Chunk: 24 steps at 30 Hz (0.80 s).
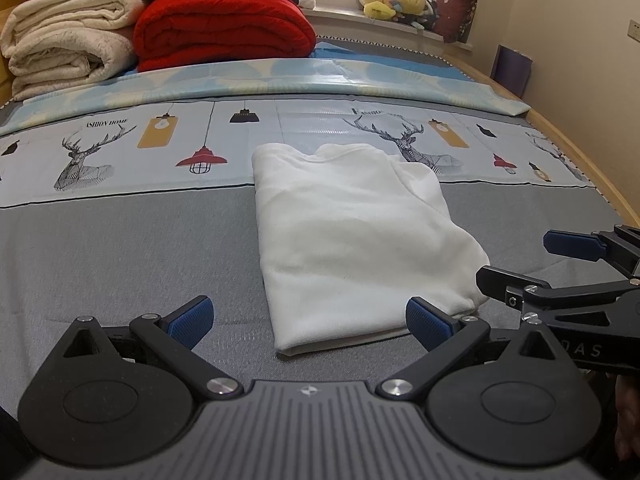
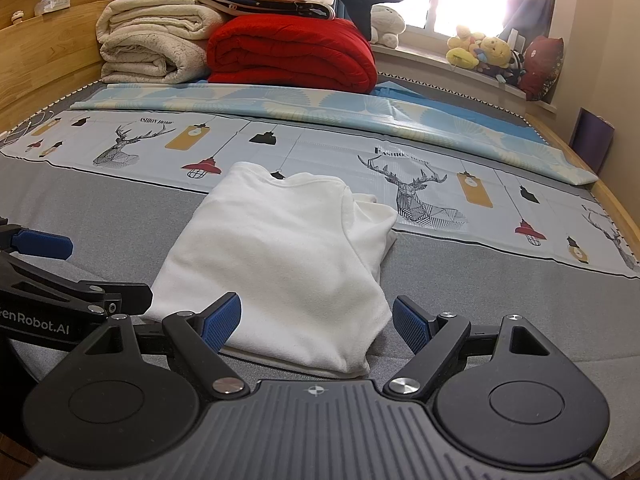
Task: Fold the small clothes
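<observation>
Now both grippers hover wide open over the bed.
Left gripper point(image 1: 308, 322) and right gripper point(image 2: 316, 322) hold nothing, just short of the folded white shirt point(image 2: 280, 264), which lies flat on the bed point(image 1: 120, 248); a red blanket point(image 1: 224, 32) sits well beyond the shirt.

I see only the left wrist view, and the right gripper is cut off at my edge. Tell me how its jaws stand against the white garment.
Observer: The right gripper is open, with the near right corner of the white garment lying between its jaws and nothing clamped.
Operator: Now report what stands left of the blanket pile.
Observer: A wooden headboard runs along that side, with small items on its ledge.
</observation>
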Each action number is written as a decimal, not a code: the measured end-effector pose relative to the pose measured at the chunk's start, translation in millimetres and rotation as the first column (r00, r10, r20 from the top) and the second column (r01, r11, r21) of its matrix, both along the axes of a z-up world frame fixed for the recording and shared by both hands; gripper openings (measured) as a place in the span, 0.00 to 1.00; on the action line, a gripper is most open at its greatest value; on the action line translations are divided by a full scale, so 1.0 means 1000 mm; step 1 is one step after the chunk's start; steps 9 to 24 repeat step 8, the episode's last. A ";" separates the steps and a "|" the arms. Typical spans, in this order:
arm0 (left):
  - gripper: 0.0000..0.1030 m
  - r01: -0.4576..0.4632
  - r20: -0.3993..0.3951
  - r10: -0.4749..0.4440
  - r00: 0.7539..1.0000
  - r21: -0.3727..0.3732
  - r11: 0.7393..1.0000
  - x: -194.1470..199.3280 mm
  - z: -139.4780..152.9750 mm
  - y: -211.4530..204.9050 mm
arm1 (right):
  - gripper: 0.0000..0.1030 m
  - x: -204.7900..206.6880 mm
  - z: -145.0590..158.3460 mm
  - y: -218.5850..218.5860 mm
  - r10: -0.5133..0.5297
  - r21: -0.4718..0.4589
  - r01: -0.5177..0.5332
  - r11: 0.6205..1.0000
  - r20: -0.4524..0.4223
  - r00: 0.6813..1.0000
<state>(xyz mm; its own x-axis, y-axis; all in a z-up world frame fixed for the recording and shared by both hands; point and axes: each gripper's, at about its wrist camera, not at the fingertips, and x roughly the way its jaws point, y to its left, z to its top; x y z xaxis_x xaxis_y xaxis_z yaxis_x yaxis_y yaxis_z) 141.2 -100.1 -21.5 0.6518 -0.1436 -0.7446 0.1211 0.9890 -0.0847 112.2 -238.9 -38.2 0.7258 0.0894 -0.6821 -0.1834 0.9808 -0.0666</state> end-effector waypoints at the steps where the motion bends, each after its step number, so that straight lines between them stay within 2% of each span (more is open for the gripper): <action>1: 0.99 0.001 0.000 -0.001 1.000 -0.001 1.000 0.000 0.000 0.001 | 0.82 0.000 0.000 0.000 0.000 0.000 0.000 1.000 0.000 1.000; 24: 0.99 0.006 0.010 -0.006 1.000 0.001 1.000 -0.002 0.000 0.001 | 0.82 0.001 0.000 -0.001 0.000 0.001 0.000 1.000 -0.002 1.000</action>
